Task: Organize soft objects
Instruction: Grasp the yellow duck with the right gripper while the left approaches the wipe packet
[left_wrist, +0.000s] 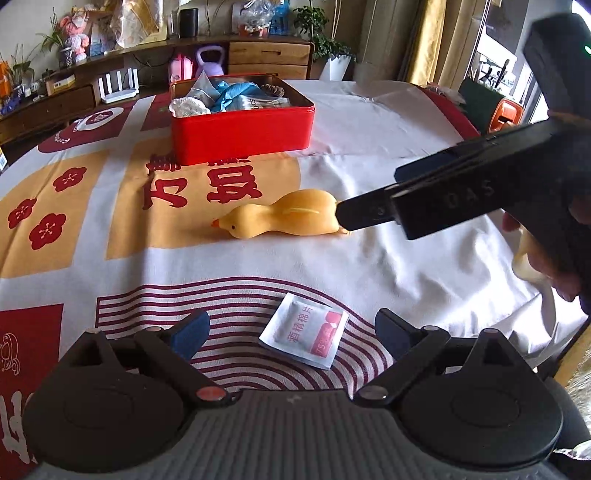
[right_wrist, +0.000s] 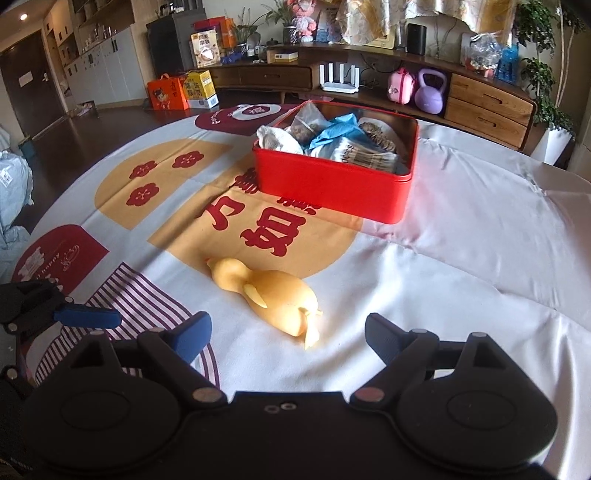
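Note:
A yellow rubber duck (left_wrist: 284, 216) lies on its side on the printed tablecloth, beak to the left. In the right wrist view the duck (right_wrist: 273, 295) has its tail end between the wide-apart fingers of my right gripper (right_wrist: 290, 334), and the pads do not touch it. My left gripper (left_wrist: 291, 330) is open low over a white and pink wipe packet (left_wrist: 304, 334), which lies between its fingers untouched. One of the right gripper's fingers (left_wrist: 358, 214) reaches the duck's tail from the right. The red tin (left_wrist: 240, 136) behind holds cloths and a blue glove.
The red tin (right_wrist: 332, 188) stands past the duck, full of soft items. A blue finger (right_wrist: 86, 317) of the left gripper shows at the left edge. A hand (left_wrist: 546, 266) holds the right gripper. A low wooden sideboard (right_wrist: 480, 99) with clutter runs behind the table.

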